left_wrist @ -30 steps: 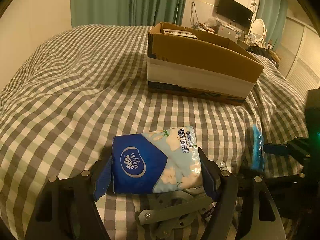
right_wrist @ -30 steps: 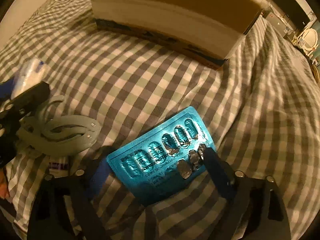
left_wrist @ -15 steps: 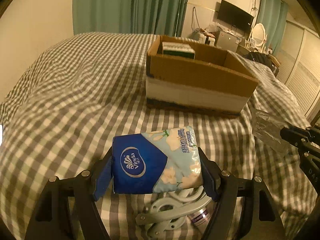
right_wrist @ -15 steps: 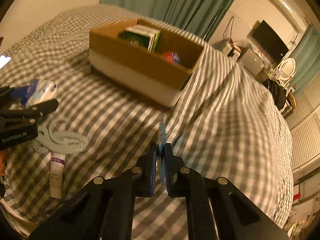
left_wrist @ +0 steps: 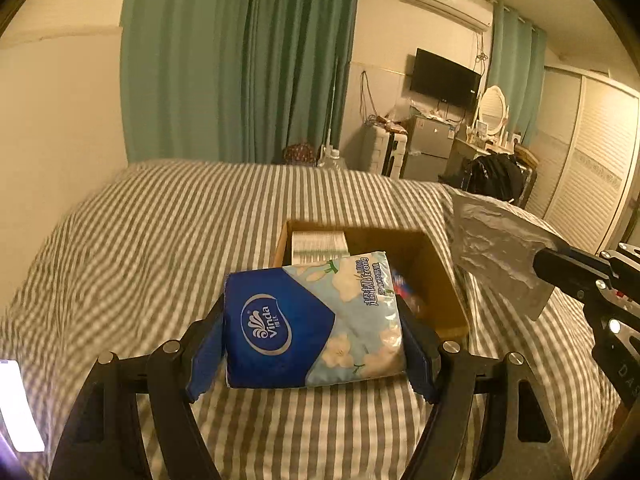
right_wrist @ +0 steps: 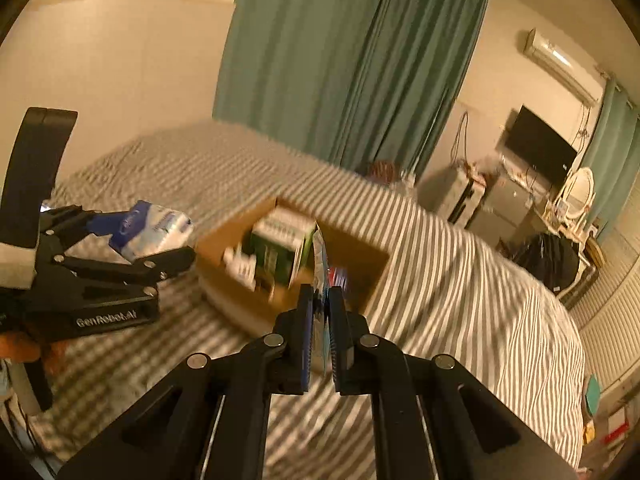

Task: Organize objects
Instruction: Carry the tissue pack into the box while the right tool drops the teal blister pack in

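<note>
Tissue pack (left_wrist: 314, 320), blue with floral print, is clamped crosswise between the jaws of the left gripper (left_wrist: 312, 336), in the air on the near side of the cardboard box (left_wrist: 436, 264). Blister pack (left_wrist: 500, 258), foil side visible in left view, is pinched edge-on in the closed jaws of the right gripper (right_wrist: 320, 320), above the box's near right edge. Box sits open on the checked bedspread (left_wrist: 160, 240); inside it, a green-and-white carton (right_wrist: 280, 248) stands toward the far left corner. Behind the box: green curtains (left_wrist: 240, 60).
</note>
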`<action>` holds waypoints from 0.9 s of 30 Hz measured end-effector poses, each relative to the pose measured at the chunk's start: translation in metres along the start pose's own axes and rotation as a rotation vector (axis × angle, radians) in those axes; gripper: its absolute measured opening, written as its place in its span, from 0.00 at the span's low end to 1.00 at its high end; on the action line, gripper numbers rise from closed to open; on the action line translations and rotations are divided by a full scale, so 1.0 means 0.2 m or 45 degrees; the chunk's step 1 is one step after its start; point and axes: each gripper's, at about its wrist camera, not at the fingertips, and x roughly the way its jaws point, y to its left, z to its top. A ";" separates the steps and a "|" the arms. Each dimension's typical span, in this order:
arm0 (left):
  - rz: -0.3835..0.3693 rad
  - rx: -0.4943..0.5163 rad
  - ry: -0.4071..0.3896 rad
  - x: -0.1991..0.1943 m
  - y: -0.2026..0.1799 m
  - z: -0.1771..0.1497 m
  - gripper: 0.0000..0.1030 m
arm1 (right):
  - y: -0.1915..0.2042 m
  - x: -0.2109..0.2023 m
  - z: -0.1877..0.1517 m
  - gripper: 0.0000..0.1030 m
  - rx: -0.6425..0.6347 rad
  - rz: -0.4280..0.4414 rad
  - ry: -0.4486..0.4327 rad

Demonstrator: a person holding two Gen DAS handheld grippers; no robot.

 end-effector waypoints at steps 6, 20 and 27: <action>-0.027 0.041 0.009 0.22 -0.07 0.13 0.75 | -0.10 0.15 0.16 0.07 0.040 0.020 -0.051; -0.093 0.131 0.197 0.75 -0.12 0.01 0.76 | -0.24 0.72 0.03 0.07 0.193 0.117 0.093; -0.052 0.126 0.159 0.70 -0.12 0.01 0.99 | -0.23 0.76 -0.02 0.07 0.238 0.159 0.097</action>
